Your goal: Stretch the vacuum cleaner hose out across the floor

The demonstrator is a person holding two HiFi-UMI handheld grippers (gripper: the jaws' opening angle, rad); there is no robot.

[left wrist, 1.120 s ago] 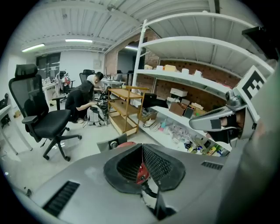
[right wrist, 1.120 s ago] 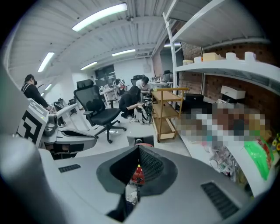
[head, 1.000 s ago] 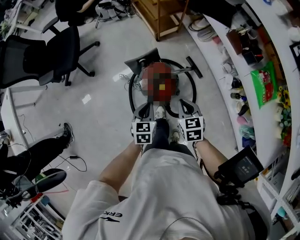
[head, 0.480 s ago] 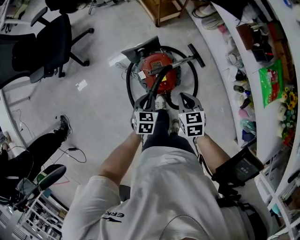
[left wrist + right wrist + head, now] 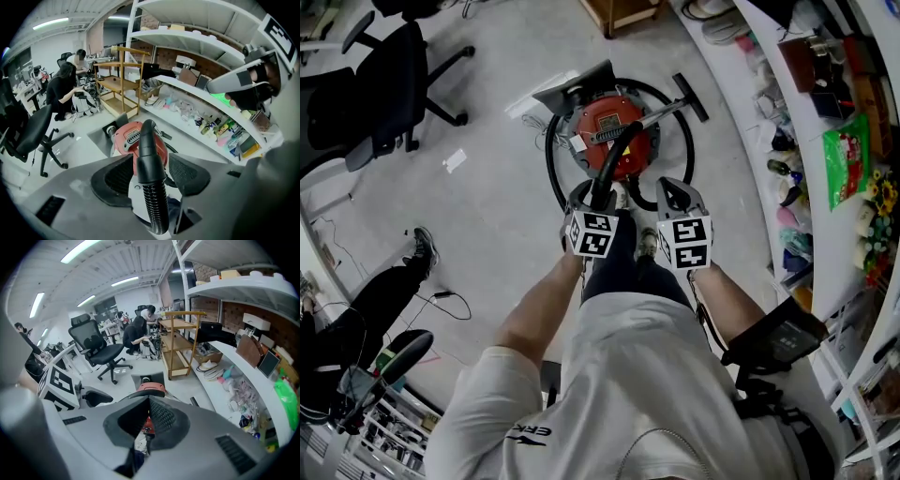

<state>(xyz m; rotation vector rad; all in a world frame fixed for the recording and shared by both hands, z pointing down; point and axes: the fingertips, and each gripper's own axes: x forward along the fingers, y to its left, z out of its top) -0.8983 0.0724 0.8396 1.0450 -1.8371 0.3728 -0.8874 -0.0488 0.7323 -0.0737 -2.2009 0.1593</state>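
The red vacuum cleaner [image 5: 612,131] [image 5: 123,137] stands on the floor in front of my feet. Its black ribbed hose [image 5: 609,167] [image 5: 146,140] rises from its top, and more of it loops round the body on the floor. My left gripper [image 5: 592,199] [image 5: 151,158] is at the hose's smooth cuff. Its jaws are opening, and the cuff stands between them with a gap at the right pad. Beside it my right gripper [image 5: 675,197] [image 5: 149,401] is shut, holding nothing. The wand and floor nozzle [image 5: 682,101] lie behind the vacuum.
A curved white counter [image 5: 748,141] crowded with small items runs along the right. A black office chair [image 5: 380,80] stands at far left. A seated person's leg and shoe [image 5: 389,286] are at left, with a thin cable beside them. A wooden rack [image 5: 619,11] is beyond the vacuum.
Both grippers have crept a little closer to the vacuum. Since half a second ago the hose end still runs up into my left gripper, and the right gripper stays shut.
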